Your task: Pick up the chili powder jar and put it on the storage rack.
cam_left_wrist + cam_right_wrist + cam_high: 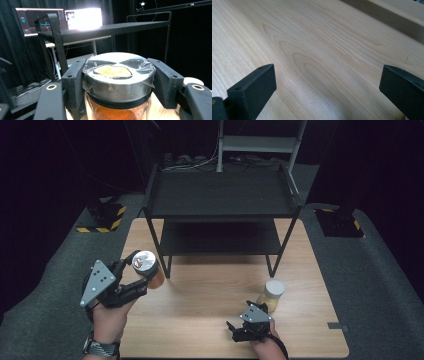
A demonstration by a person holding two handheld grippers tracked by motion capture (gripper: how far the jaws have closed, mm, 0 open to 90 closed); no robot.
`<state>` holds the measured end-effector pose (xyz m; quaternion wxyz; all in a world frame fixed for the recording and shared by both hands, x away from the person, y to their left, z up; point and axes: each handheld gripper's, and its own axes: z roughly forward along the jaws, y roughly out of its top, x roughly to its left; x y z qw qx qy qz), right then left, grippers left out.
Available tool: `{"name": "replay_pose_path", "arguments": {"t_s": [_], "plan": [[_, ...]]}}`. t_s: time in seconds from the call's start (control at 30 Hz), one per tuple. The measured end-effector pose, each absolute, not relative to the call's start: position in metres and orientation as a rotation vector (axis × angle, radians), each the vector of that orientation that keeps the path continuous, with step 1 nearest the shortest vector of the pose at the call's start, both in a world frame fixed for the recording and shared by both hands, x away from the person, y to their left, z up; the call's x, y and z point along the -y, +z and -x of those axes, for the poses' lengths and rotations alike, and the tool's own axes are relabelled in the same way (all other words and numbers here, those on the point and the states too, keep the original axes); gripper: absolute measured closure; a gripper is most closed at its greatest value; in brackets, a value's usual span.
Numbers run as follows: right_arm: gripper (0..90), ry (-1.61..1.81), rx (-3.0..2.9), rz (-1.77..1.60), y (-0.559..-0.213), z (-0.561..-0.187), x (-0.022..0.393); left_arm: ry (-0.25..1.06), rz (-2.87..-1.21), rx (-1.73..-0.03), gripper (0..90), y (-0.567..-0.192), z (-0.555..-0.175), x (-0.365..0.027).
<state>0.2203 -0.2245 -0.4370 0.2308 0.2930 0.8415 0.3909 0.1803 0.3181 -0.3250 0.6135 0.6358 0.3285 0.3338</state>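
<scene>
A glass jar (pixel 149 269) of orange-brown powder with a silver lid is held above the table's left side, my left gripper (pixel 131 272) shut on it. In the left gripper view the two black jaws clamp the jar (pixel 119 85) just under its foil-topped lid. A second jar (pixel 272 294) with a white lid and yellowish contents stands on the wooden table (pixel 210 290) at the right. My right gripper (pixel 240 330) rests low near the table's front edge, left of and in front of that jar. Its jaws (pixel 324 95) stand wide apart over bare wood.
A black two-tier metal shelf rack (pixel 222 195) stands at the back of the table, its legs (pixel 166 265) close to the held jar. Grey carpet (pixel 380 270) surrounds the table. A bright monitor (pixel 83 18) glows behind the rack in the left gripper view.
</scene>
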Motion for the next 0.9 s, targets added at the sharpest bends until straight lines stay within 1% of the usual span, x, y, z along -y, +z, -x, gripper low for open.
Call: {"name": "replay_pose_path", "arguments": {"t_s": [0.53, 0.9], "plan": [[0.2, 1.075, -2.316, -0.807, -0.437, -0.221, 0.225, 0.797, -1.447, -0.716, 35.0, -0.295, -0.198, -0.308], [0.2, 1.079, -2.318, -0.809, -0.437, -0.221, 0.225, 0.789, -1.427, -0.712, 35.0, -0.280, -0.213, -0.300]]}}
